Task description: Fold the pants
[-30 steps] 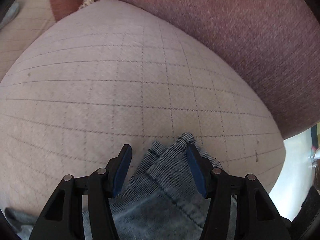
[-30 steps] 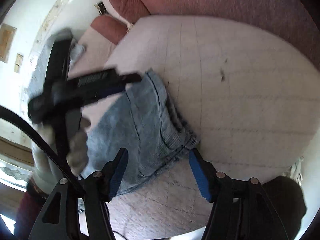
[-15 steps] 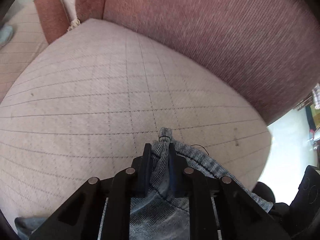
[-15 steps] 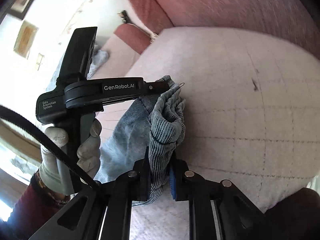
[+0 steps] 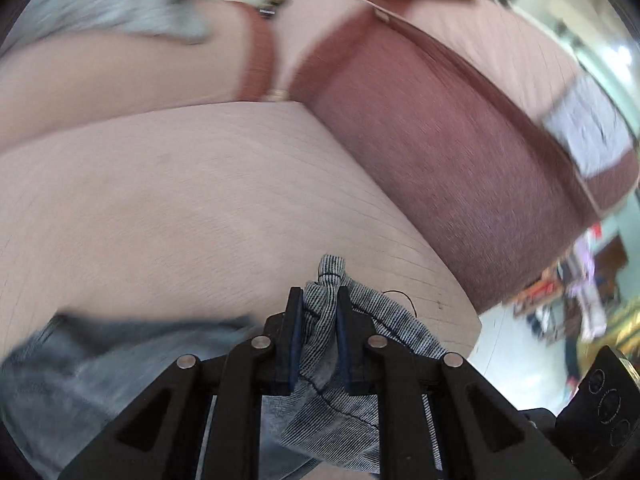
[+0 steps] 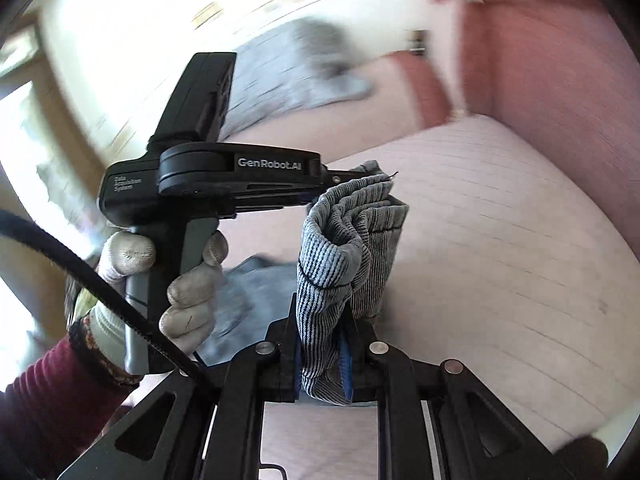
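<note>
Pants: faded blue-grey denim pants [image 6: 348, 248], bunched at one edge and lifted above a pale pink sofa cushion [image 6: 500, 248]; the rest of the cloth hangs down toward the cushion, blurred.
Right claw: the right gripper [image 6: 320, 354] has its jaws drawn narrow, pinching a thick fold of the denim between blue pads; the fold rises out of the jaws and curls over at the top.
Left claw: the left gripper [image 5: 318, 320] is also closed tight on a bunched corner of the pants [image 5: 326, 312], with a small tuft of cloth poking out past the fingertips.
Only in the right wrist view: the left gripper [image 6: 332, 184] appears from the side as a black pistol-shaped tool marked "GenRobot.AI", held by a hand [image 6: 176, 280] in a pale knit glove with a dark red sleeve. Its tips meet the top of the same fold, just above the right claw's hold. A black cable [image 6: 80, 276] crosses the lower left.
Only in the left wrist view: a loose dark thread [image 5: 400, 296] trails off the denim, and cluttered room shelves, blurred, show at far right.
Surroundings: a dark red sofa back [image 5: 440, 152] stands behind the cushion; another grey garment [image 6: 292, 76], blurred, lies on the next seat.
</note>
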Demonstrator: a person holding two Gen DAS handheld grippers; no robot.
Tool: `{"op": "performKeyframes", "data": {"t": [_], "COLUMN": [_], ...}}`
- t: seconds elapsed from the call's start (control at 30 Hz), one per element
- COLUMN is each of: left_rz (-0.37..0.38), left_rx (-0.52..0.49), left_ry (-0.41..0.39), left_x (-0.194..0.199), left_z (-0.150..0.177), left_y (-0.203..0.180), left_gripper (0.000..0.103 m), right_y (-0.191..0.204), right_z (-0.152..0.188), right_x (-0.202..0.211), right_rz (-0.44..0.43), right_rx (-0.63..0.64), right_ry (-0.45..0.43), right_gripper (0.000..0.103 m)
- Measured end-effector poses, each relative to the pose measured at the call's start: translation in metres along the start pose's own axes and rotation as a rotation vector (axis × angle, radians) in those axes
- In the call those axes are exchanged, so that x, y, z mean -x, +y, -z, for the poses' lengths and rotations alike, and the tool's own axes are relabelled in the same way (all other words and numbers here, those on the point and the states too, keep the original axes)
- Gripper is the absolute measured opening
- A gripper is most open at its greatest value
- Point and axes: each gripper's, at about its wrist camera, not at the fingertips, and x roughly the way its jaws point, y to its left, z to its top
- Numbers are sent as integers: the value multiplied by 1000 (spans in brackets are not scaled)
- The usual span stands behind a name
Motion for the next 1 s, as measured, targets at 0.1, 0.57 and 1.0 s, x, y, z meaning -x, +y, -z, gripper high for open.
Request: {"op": "performKeyframes", "data": {"t": [0.1, 0.57, 1.0], "left_rz": [-27, -141, -246], "left_rx": [115, 404, 476], "left_ry": [-6, -124, -63], "left_x": [19, 113, 99], "left_z": [25, 76, 168], "left_y": [54, 157, 116], "left_gripper": [15, 26, 48], "right_y": [44, 85, 59], "right_z": [6, 71, -27], "right_x": [-34, -98, -98], "right_rz": [-31, -229, -148], "right_rx": [109, 220, 252], "right_ry": [66, 332, 272], "right_gripper": [16, 43, 53]}}
